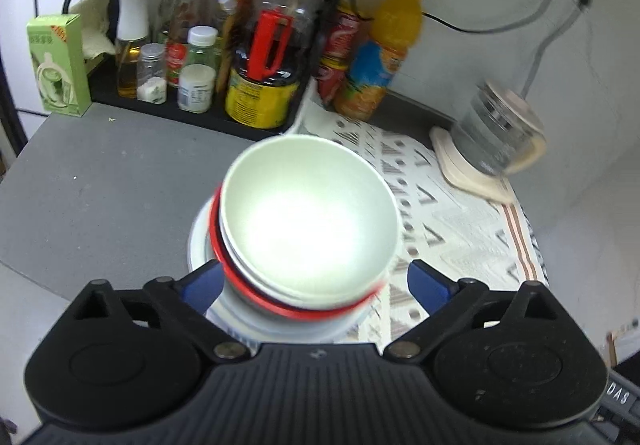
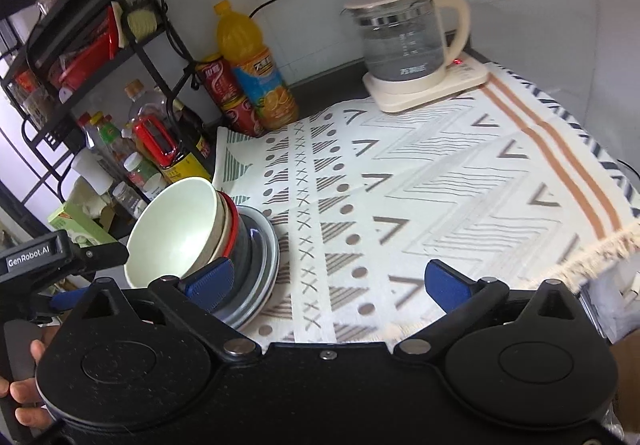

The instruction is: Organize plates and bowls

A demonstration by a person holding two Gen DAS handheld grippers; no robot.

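The left gripper (image 1: 314,281) straddled the nested bowls (image 1: 308,213) on stacked plates (image 2: 264,269), jaws released; the right gripper (image 2: 330,281), at three o'clock, gaped empty. Squaring the tilted stack before gripping seemed wise.

A pale, cream-white round bowl (image 1: 310,217) (image 2: 174,233) sits on top of a nested stack, empty, its glossy inside catching a bright glare. It leans rather than sitting level, its mouth tipped away from the patterned cloth (image 2: 440,181). Directly under it lies a second whitish bowl (image 2: 225,223), and under that a bowl with a red rim (image 1: 256,295) (image 2: 234,229) and a darker outer wall. The three nest inside one another. They rest on a couple of stacked grey-blue round plates (image 2: 267,265) (image 1: 198,241), which lie at the cloth's edge, partly over the grey counter (image 1: 104,185).
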